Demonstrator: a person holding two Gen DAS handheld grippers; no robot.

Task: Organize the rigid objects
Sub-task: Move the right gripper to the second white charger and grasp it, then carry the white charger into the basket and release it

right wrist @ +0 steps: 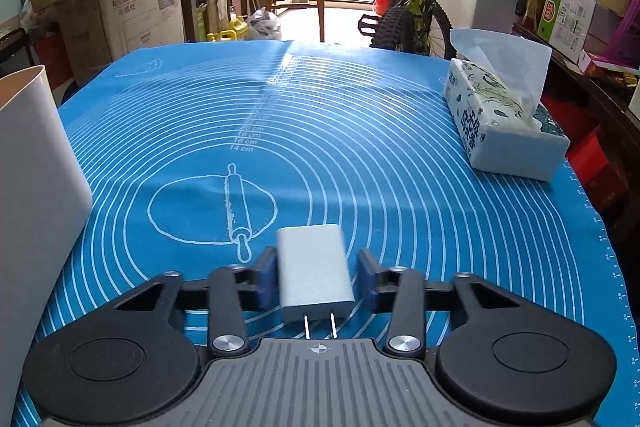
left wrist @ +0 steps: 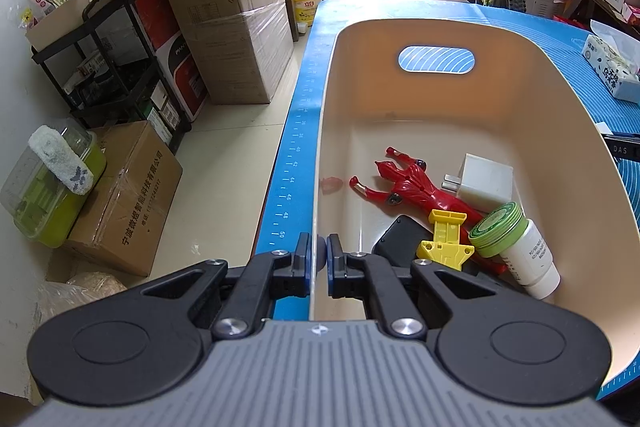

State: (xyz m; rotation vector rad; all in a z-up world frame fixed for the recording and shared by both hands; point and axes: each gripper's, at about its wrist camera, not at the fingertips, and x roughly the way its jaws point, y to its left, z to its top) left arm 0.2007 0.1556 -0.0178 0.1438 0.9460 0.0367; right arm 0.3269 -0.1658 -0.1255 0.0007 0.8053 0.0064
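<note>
Straddling the grey charger on the blue mat, the right hand-held gripper has its left pad touching and its right pad just clear, so it is not yet clamped. An uneven squeeze could twist the charger sideways or let it slip. Its long axis runs along the fingers, prongs toward the camera. The left hand-held gripper pinches the bin rim.

charger on mat, bin left — touching, perhaps
</note>
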